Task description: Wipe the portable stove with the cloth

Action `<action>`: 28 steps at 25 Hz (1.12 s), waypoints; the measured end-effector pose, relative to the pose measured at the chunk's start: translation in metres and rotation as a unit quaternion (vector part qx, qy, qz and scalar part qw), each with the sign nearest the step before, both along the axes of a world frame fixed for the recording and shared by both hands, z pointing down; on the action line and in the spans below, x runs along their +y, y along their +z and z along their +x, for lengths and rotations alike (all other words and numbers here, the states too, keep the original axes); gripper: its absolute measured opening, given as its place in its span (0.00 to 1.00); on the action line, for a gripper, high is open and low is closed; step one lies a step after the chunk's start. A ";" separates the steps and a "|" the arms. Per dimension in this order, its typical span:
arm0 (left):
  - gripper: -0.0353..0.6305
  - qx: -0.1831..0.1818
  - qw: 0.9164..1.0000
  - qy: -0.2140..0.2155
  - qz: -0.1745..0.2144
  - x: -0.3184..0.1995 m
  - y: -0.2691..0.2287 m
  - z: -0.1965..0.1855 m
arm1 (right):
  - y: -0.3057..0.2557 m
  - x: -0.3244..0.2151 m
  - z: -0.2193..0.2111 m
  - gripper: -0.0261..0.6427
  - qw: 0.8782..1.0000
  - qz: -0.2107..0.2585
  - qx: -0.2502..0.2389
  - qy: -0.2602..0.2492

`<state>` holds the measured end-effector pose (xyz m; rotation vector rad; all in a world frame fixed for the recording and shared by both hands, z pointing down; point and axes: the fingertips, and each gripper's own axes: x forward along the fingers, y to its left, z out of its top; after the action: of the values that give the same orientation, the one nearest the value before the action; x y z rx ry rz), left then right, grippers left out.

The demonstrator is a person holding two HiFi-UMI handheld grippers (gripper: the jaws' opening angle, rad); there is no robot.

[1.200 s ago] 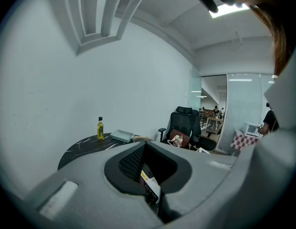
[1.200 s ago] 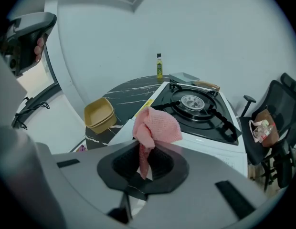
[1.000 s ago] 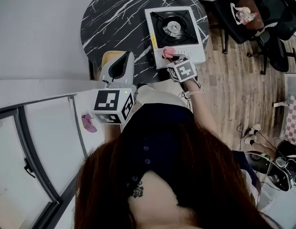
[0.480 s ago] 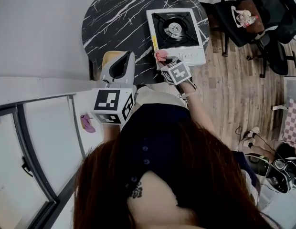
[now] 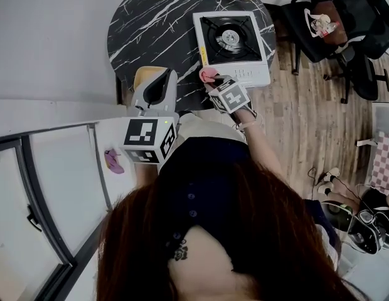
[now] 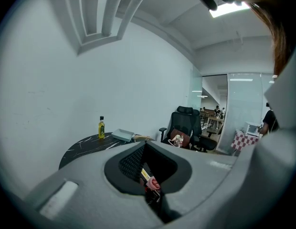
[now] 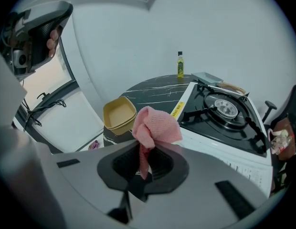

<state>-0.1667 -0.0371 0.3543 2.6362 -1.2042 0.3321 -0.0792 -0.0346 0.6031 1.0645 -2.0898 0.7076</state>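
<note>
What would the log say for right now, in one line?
right gripper: shut on pink cloth | place: near-left corner of stove | left gripper: shut, empty

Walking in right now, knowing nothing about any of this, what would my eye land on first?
Probably the pink cloth, bunched up and pinched in the right hand-held gripper, close to the near corner of the stove. After that, the white stove itself with its black burner top, sitting at the edge of a round black marble-patterned table. A yellow tub sits at the table's near edge.
</note>
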 end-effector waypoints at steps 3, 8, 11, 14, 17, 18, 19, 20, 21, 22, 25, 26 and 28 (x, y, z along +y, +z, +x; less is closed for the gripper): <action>0.07 0.001 1.000 0.003 -0.003 0.000 0.001 0.002 | 0.000 0.003 -0.006 0.09 1.000 -0.002 -0.010 -0.006; 0.07 0.002 1.000 0.001 -0.008 -0.004 0.005 -0.002 | 0.001 0.001 -0.013 0.09 1.000 0.006 -0.001 -0.010; 0.07 0.001 1.000 0.000 -0.010 -0.007 0.006 -0.004 | 0.001 -0.005 -0.013 0.09 1.000 0.017 0.006 -0.005; 0.07 0.002 1.000 0.001 -0.007 -0.010 0.004 -0.005 | 0.000 -0.012 -0.011 0.09 1.000 0.024 0.011 0.001; 0.07 0.001 1.000 0.000 -0.006 -0.014 0.004 -0.007 | 0.000 -0.017 -0.011 0.09 1.000 0.025 0.012 0.007; 0.07 0.000 1.000 0.000 -0.006 -0.015 0.004 -0.008 | 0.000 -0.018 -0.011 0.09 1.000 0.024 0.011 0.009; 0.07 0.000 1.000 0.000 -0.006 -0.016 0.004 -0.009 | 0.000 -0.019 -0.011 0.09 1.000 0.024 0.011 0.011; 0.07 -0.001 1.000 0.001 -0.005 -0.017 0.004 -0.009 | 0.000 -0.022 -0.010 0.09 1.000 0.025 0.010 0.012; 0.07 -0.002 1.000 0.002 -0.005 -0.019 0.004 -0.009 | 0.000 -0.024 -0.010 0.09 1.000 0.026 0.009 0.015; 0.07 -0.003 1.000 0.003 -0.005 -0.020 0.004 -0.008 | 0.000 -0.026 -0.009 0.09 0.999 0.027 0.009 0.017; 0.07 -0.005 1.000 0.006 -0.004 -0.022 0.003 -0.008 | -0.001 -0.031 -0.008 0.09 0.999 0.030 0.010 0.022; 0.07 -0.005 1.000 0.007 -0.003 -0.023 0.003 -0.008 | -0.001 -0.033 -0.008 0.09 0.999 0.032 0.011 0.022; 0.07 -0.005 1.000 0.008 -0.003 -0.026 0.003 -0.008 | -0.001 -0.037 -0.008 0.09 0.999 0.036 0.013 0.022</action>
<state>-0.1746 -0.0627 0.3577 2.6442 -1.1827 0.3521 -0.0874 -0.0717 0.6024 1.1578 -2.0889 0.6402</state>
